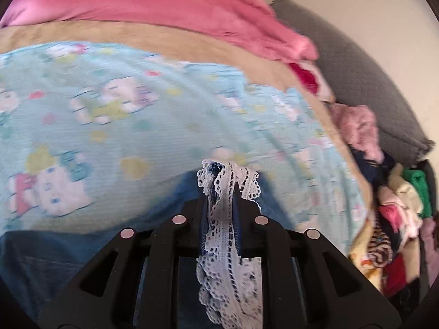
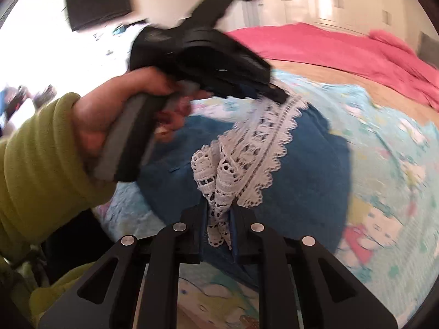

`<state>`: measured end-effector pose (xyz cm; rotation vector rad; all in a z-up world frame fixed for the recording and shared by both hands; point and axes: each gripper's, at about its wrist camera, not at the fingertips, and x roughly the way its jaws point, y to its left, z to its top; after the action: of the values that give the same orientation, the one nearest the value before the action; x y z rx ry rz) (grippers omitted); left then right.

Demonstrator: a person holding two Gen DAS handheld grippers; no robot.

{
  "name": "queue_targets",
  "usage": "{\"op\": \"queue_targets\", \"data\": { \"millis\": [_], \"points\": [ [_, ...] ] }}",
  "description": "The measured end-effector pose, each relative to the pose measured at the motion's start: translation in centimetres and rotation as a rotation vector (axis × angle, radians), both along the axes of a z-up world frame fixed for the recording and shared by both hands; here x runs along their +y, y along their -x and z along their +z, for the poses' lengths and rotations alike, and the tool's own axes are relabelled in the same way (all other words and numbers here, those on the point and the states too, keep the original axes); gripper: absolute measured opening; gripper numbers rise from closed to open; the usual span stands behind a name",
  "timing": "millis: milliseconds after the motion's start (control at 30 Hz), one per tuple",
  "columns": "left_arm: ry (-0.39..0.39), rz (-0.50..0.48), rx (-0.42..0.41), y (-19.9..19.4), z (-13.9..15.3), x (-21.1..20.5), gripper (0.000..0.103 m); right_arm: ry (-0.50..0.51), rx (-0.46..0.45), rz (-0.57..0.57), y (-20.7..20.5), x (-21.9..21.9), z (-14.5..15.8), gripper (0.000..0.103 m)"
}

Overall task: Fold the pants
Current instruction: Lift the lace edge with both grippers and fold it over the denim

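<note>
The blue pants (image 2: 296,164) lie on a bed with a cartoon-print sheet (image 1: 137,115), a pink blanket (image 1: 164,8) beyond and a heap of clothes (image 1: 395,213) alongside. Left hand-held gripper (image 1: 222,189) and right hand-held gripper (image 2: 221,205) each pinch the pants' white lace trim (image 2: 263,142).

Cartoon-print blue sheet (image 1: 137,115), pink blanket (image 1: 153,8) (rumpled), clothes pile (image 1: 395,219)
</note>
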<state>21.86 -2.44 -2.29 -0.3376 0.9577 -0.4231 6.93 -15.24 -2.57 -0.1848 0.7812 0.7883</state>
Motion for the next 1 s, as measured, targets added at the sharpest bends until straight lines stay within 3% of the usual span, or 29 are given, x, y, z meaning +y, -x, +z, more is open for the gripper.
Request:
{"op": "queue_targets", "data": {
  "millis": [133, 233, 300, 367, 400, 633, 767, 900, 1000],
  "points": [
    [-0.020, 0.025, 0.089, -0.4, -3.2, 1.5, 0.012, 0.102, 0.040, 0.037, 0.9, 2.9, -2.6, 0.014],
    [-0.017, 0.028, 0.106, -0.5, -4.7, 2.0, 0.017, 0.109, 0.047, 0.040, 0.8, 3.2, -3.0, 0.018],
    [-0.009, 0.029, 0.099, -0.4, -4.8, 2.1, 0.019, 0.089, 0.055, 0.048, 0.8, 2.9, -2.7, 0.022],
    [-0.003, 0.024, 0.092, -0.3, -4.6, 2.2, 0.023, 0.043, 0.083, 0.055, 0.7, 2.0, -2.1, 0.041],
    [-0.002, 0.022, 0.085, -0.1, -4.4, 2.3, 0.028, 0.010, 0.091, 0.056, 0.6, 1.5, -1.8, 0.045],
    [-0.067, 0.051, 0.015, 2.9, -1.9, 3.2, 0.032, -0.105, 0.089, 0.015, -0.4, -2.6, 0.3, 0.054],
    [-0.082, 0.083, -0.030, 5.7, -0.5, 4.2, 0.031, -0.064, 0.056, -0.082, -1.4, -5.8, 0.5, 0.055],
    [-0.085, 0.090, -0.063, 9.0, 0.5, 4.3, 0.019, -0.015, 0.076, -0.178, -2.7, -7.3, 0.2, 0.054],
    [-0.106, 0.036, -0.057, 11.1, 0.6, 3.3, 0.018, 0.016, 0.079, -0.195, -2.4, -8.1, 0.1, 0.046]
  ]
}}
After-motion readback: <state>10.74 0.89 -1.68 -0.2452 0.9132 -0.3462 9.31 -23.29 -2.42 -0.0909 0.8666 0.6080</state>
